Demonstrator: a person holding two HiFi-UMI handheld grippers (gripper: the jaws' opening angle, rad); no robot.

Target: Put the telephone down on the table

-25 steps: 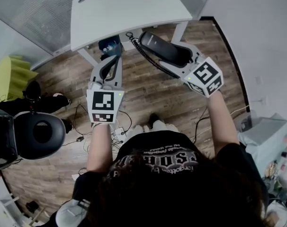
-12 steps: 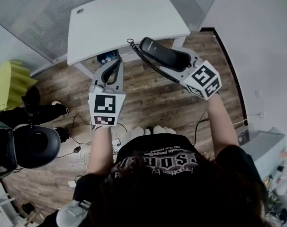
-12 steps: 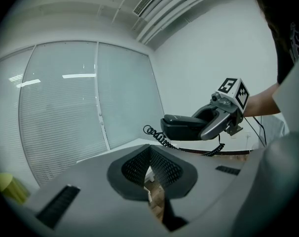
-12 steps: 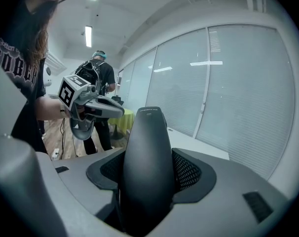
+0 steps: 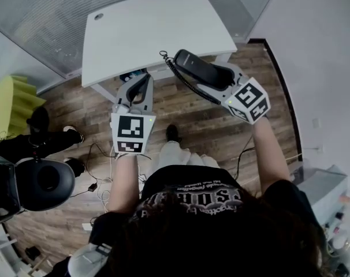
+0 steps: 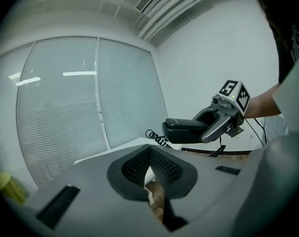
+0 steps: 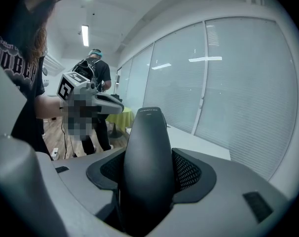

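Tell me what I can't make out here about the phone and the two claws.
- Lower end of the telephone: right gripper view, buried inside the right claw.
- Far end of the cord: head view, runs under that claw.
- Dark item under the table: head view, mostly hidden by the tabletop.

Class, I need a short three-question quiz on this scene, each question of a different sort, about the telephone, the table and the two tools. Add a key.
1. Fill in: the left tool, jaws together, holds ____.
2. Which grips the telephone? A left tool, B right tool, C both.
3. True or false: the telephone already rests on the white table.
Key: 1 nothing; 2 B; 3 false.
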